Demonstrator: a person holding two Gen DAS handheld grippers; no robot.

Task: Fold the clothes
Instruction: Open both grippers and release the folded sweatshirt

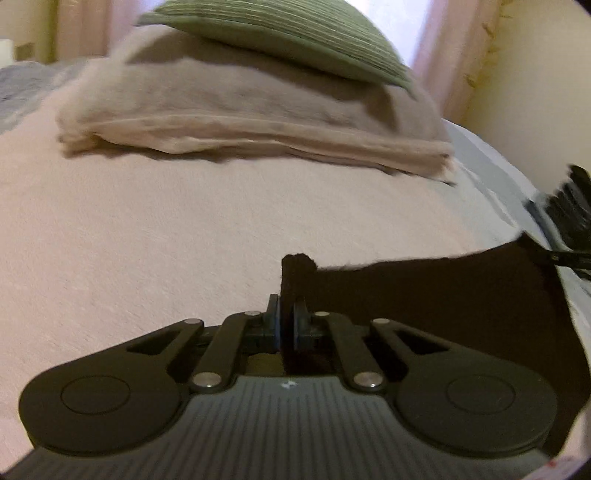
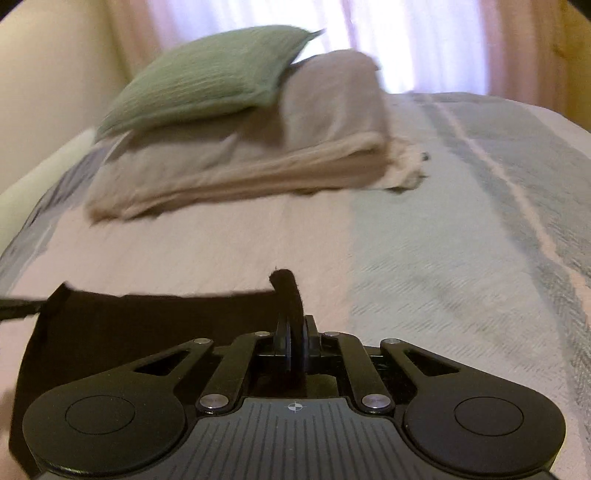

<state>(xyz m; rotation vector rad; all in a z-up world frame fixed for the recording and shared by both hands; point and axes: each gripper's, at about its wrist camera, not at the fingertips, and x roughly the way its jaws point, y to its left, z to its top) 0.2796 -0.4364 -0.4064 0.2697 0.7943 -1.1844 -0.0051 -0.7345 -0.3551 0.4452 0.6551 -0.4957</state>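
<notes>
A black garment (image 1: 443,295) lies on the bed, stretched between the two grippers. My left gripper (image 1: 286,306) is shut on its left corner, and a tuft of black cloth sticks up past the pads. In the right wrist view the same black garment (image 2: 147,321) spreads to the left, and my right gripper (image 2: 293,328) is shut on its right corner, with a curl of cloth rising above the pads. The other gripper shows as a dark shape at the right edge of the left wrist view.
A folded beige blanket (image 1: 240,110) with a green ribbed pillow (image 1: 288,33) on top sits at the far side of the bed. The bedspread (image 2: 443,240) is pink and pale blue-grey striped. Curtains (image 2: 406,37) and a wall stand behind.
</notes>
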